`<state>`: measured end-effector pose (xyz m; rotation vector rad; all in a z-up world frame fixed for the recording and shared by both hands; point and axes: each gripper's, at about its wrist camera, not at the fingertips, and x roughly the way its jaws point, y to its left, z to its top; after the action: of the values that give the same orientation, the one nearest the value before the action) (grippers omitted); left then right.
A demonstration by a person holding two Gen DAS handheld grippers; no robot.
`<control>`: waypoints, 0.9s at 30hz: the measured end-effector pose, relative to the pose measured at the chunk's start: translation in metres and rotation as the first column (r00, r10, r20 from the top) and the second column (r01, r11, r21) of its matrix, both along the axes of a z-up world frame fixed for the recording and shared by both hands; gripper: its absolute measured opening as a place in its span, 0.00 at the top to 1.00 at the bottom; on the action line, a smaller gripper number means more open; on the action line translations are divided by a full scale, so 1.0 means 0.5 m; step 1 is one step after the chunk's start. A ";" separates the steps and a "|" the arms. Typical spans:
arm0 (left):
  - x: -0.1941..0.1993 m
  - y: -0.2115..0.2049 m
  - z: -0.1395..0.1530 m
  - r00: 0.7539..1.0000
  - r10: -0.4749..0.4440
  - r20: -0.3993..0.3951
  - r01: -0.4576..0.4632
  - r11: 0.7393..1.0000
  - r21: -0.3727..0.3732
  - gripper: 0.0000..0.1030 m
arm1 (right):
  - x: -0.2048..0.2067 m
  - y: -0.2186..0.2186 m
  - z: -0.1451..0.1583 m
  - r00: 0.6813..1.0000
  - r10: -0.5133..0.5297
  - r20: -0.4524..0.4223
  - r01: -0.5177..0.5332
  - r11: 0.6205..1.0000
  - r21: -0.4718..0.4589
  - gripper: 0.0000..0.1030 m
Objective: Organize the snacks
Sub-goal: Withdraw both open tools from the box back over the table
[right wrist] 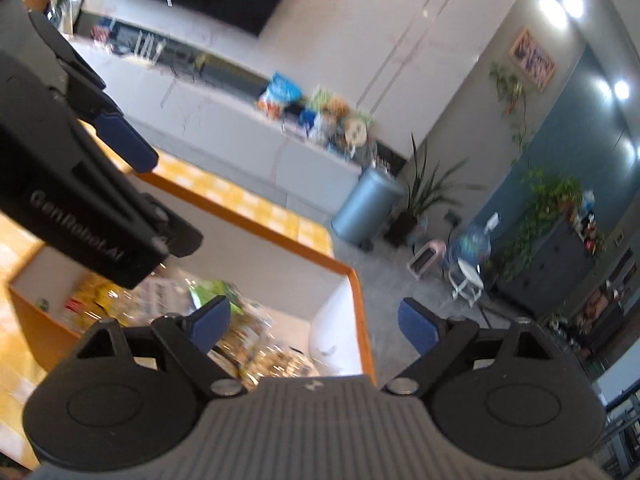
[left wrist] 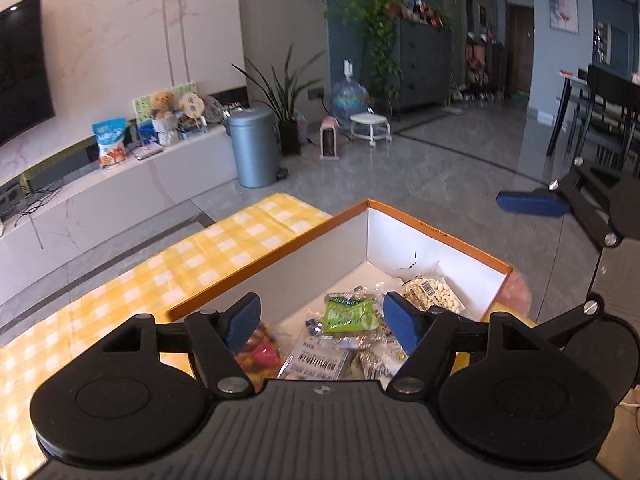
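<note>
Left tongs [left wrist: 322, 322], seen low in the left wrist view, stand open with nothing between the blue pads [left wrist: 244, 316]; they hang above the box [left wrist: 440, 236], which fills the lower centre of that frame. Right tongs [right wrist: 314, 328], low in the right wrist view, are likewise open and empty, one pad over the box interior and the other past its orange rim [right wrist: 362, 312], over the floor. The right tongs also show at the right edge of the left wrist view [left wrist: 534, 202], and the left tongs at upper left of the right wrist view [right wrist: 124, 140].

The snacks lie inside the box: a green packet [left wrist: 350, 314] at centre, a bag of pale nuts [left wrist: 434, 294] to its right near the far wall, a white pack with a barcode [left wrist: 318, 360] below, and a red-and-yellow packet [left wrist: 260, 354] at lower left. The box rests on the worktop, covered by a yellow checked cloth [left wrist: 180, 264]. No loose snack is visible on the cloth in either view.

Judged step: both tongs are free over the filled box, so a deposit looks finished. The next move calls for finding any snack left outside the box, or else tidying the packets within; the right view is blurred, so its contents cannot be read in detail.
</note>
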<state>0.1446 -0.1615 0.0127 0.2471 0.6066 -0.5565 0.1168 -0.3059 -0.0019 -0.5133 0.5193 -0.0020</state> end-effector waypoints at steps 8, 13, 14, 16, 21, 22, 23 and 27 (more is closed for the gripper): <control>-0.079 0.088 -0.003 0.994 0.093 0.065 -0.093 0.996 0.003 0.19 | -0.077 0.066 0.018 0.997 -0.020 0.080 0.004 0.981 0.196 0.15; -0.122 0.154 -0.024 0.979 0.184 0.084 -0.186 0.982 0.013 0.19 | -0.121 0.124 0.000 0.994 -0.027 0.105 -0.005 0.955 0.298 0.23; -0.130 0.168 -0.030 0.975 0.205 0.083 -0.207 0.978 0.014 0.19 | -0.127 0.135 -0.005 0.994 -0.030 0.103 -0.004 0.949 0.315 0.27; -0.146 0.195 -0.042 0.968 0.239 0.081 -0.242 0.970 0.021 0.19 | -0.139 0.160 -0.017 0.996 -0.033 0.088 0.000 0.938 0.347 0.30; -0.182 0.256 -0.077 0.951 0.303 0.056 -0.306 0.952 0.034 0.19 | -0.173 0.221 -0.051 0.999 -0.007 0.035 -0.009 0.906 0.424 0.39; -0.188 0.269 -0.084 0.947 0.319 0.045 -0.320 0.947 0.038 0.19 | -0.178 0.232 -0.060 1.000 0.000 0.026 -0.011 0.905 0.426 0.41; -0.191 0.280 -0.091 0.942 0.334 0.033 -0.335 0.941 0.041 0.19 | -0.182 0.243 -0.070 1.000 0.006 0.018 -0.013 0.905 0.425 0.42; -0.211 0.323 -0.117 0.928 0.373 -0.015 -0.372 0.927 0.038 0.19 | -0.184 0.280 -0.109 0.998 0.050 -0.044 -0.026 0.901 0.432 0.58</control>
<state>0.0392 0.0003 -0.0455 0.1520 0.6653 -0.1806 0.0248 -0.1659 -0.0562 -0.0873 0.5436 0.1624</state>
